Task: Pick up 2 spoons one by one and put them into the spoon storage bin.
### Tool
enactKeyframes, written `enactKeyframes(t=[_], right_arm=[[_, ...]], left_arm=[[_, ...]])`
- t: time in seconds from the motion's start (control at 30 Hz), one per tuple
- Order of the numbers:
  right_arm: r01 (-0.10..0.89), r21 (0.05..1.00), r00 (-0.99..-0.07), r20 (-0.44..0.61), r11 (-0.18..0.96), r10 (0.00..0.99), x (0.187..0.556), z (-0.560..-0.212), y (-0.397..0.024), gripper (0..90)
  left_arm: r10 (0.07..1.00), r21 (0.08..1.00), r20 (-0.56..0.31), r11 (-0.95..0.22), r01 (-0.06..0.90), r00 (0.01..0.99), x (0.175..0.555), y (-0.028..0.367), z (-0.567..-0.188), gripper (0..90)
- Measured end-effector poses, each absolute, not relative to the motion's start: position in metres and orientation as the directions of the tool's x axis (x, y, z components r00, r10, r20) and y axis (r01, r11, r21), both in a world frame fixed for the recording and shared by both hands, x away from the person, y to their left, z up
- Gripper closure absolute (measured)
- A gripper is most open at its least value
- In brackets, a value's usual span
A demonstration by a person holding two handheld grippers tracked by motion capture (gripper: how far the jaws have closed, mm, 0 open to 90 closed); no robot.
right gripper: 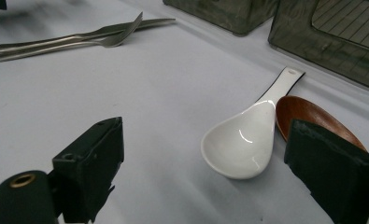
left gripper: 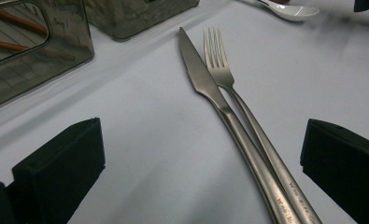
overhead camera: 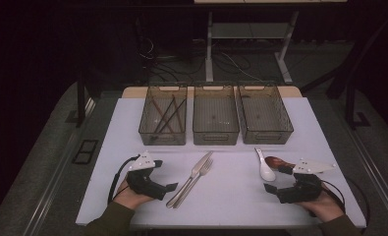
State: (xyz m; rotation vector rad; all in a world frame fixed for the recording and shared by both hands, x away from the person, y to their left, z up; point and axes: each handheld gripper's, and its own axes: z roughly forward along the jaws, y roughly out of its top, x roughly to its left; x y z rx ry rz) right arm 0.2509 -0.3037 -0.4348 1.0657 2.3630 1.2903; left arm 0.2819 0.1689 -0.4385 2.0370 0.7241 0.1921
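A steel knife (overhead camera: pixel 194 172) and fork (overhead camera: pixel 198 178) lie side by side on the white mat (overhead camera: pixel 231 196), tips pointing toward the bins. My left gripper (overhead camera: pixel 164 175) rests just left of them and is open. In the left gripper view the knife (left gripper: pixel 201 74) and fork (left gripper: pixel 217 56) handles run down between the wide jaws (left gripper: pixel 203 158), nearer the right one, untouched. A white ceramic spoon (overhead camera: pixel 266 168) and a brown wooden spoon (overhead camera: pixel 275 161) lie at the right. My right gripper (overhead camera: pixel 276 179) is open beside them. The white spoon's bowl (right gripper: pixel 240 140) lies ahead between its jaws, and the brown spoon (right gripper: pixel 303 112) sits partly behind the right jaw.
Three translucent grey bins stand in a row at the mat's far edge. The left bin (overhead camera: pixel 162 140) holds several brown chopsticks (overhead camera: pixel 168 115). The middle bin (overhead camera: pixel 215 140) and right bin (overhead camera: pixel 267 140) look bare inside. Table legs and cables are on the dark floor beyond.
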Motion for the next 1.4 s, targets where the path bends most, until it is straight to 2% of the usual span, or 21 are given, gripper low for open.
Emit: enactKeyframes(t=[0.43, 0.63, 0.77, 0.87, 1.4], right_arm=[[0.538, 0.764, -0.68, 0.143, 0.356, 0.719, 0.262, -0.426, -0.312, 10.4], [0.534, 0.772, -0.662, 0.128, 0.345, 0.738, 0.272, -0.422, -0.319, 10.5], [0.549, 0.769, -0.64, 0.135, 0.328, 0.756, 0.278, -0.423, -0.325, 11.0], [0.537, 0.777, -0.637, 0.119, 0.327, 0.762, 0.282, -0.421, -0.328, 14.9], [0.611, 0.723, -0.604, 0.165, 0.321, 0.78, 0.326, -0.421, -0.338, 14.9]], left_arm=[[0.552, 0.821, -0.13, -0.407, 0.402, 0.824, 0.281, 0.165, -0.439, 0.0], [0.548, 0.817, -0.122, -0.417, 0.397, 0.827, 0.281, 0.164, -0.44, 0.0], [0.549, 0.817, -0.118, -0.42, 0.395, 0.827, 0.281, 0.163, -0.44, 0.0], [0.547, 0.816, -0.111, -0.427, 0.39, 0.83, 0.281, 0.163, -0.44, 0.0], [0.547, 0.815, -0.114, -0.426, 0.393, 0.829, 0.281, 0.163, -0.441, 0.0]])
